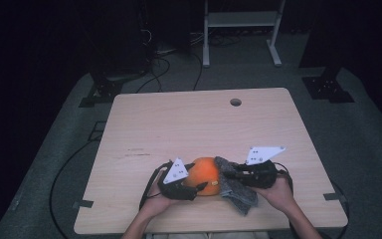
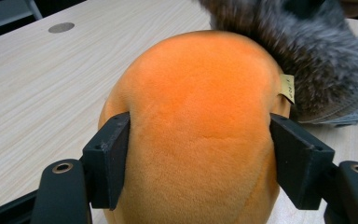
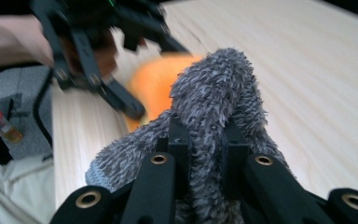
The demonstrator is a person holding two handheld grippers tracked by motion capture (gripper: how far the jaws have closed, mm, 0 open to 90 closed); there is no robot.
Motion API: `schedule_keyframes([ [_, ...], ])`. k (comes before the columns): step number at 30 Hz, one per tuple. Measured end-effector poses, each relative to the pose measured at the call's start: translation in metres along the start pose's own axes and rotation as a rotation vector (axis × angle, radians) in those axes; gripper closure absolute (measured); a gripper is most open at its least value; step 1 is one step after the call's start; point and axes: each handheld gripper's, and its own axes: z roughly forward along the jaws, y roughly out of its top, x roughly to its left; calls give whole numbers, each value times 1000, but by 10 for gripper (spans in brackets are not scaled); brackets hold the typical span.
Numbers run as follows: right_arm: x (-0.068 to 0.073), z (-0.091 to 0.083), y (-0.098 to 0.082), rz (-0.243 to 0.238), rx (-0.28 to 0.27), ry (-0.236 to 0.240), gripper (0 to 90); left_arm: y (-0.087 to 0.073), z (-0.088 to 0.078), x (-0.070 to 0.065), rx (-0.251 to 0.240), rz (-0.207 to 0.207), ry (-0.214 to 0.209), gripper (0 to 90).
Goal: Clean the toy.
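While the left claw clamps the orange plush on the tabletop, the right claw pinches a grey cloth touching the plush.

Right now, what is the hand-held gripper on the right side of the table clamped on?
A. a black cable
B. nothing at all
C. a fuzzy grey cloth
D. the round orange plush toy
C: in the right gripper view the right hand-held gripper has its two black jaws pinched on a fold of the fuzzy grey cloth, while the orange plush toy sits between the jaws of the left hand-held gripper.
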Motion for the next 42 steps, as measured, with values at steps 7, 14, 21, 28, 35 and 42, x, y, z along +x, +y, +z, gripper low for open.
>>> schedule_keyframes([
  [7,-10,7,-10,34,38,5,782,-4,-3,3,2,-2,-13,280],
  [14,-1,2,0,21,5,6,780,-2,-1,0,-3,-20,6,263],
  [21,-11,4,-14,49,64,-50,780,-3,-3,3,1,-46,-15,260],
  [28,-3,7,-9,9,39,-5,778,7,-5,14,-31,-265,-93,85],
  [35,4,10,-8,0,31,2,774,-2,-6,16,-2,-265,-45,214],
  [42,-3,5,-14,57,19,5,774,-5,-6,18,-11,-265,-61,218],
])
